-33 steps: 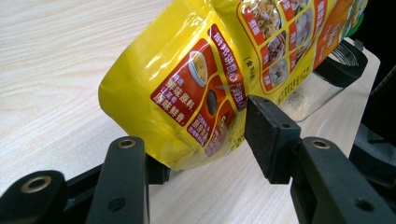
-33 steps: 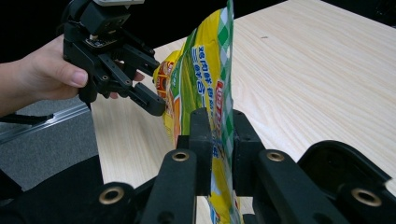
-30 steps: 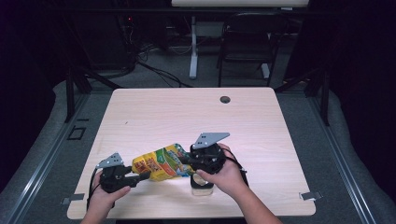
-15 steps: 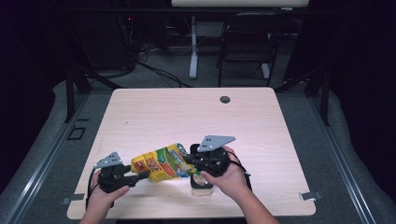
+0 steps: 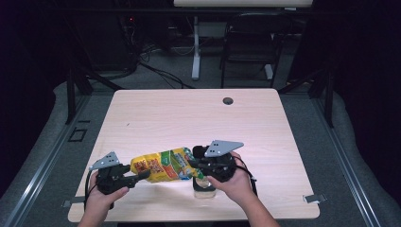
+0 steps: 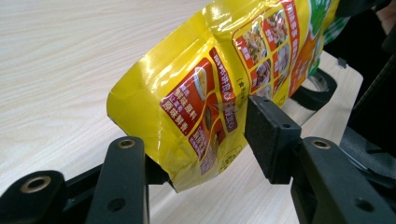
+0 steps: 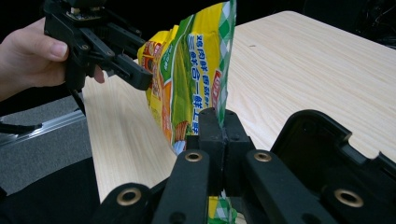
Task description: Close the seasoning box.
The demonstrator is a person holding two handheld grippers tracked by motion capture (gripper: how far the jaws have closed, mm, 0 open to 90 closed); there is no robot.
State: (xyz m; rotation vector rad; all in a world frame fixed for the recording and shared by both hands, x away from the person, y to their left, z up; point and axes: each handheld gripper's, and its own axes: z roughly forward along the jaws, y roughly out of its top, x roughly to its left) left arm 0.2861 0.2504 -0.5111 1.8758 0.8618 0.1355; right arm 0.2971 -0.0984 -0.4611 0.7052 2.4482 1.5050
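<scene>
Pale wood table (image 5: 156,113), near edge: yellow seasoning pouch (image 5: 163,165) held off surface between your grippers. Left gripper (image 5: 142,176) clamps bottom end; right gripper (image 5: 195,164), jaws just closing, pinches top seal above small jar (image 5: 204,188). Opening step; next, pull seal apart steadily.

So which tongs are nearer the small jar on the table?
Right. The right tongs sit just above the jar, pinching the yellow pouch; the left tongs grip its far end.

The container (image 5: 204,187) under the right tongs (image 5: 195,165) is largely covered by them and the hand; its contents cannot be told. The yellow pouch (image 6: 224,79) is cut off above the container, its small print unreadable.
</scene>
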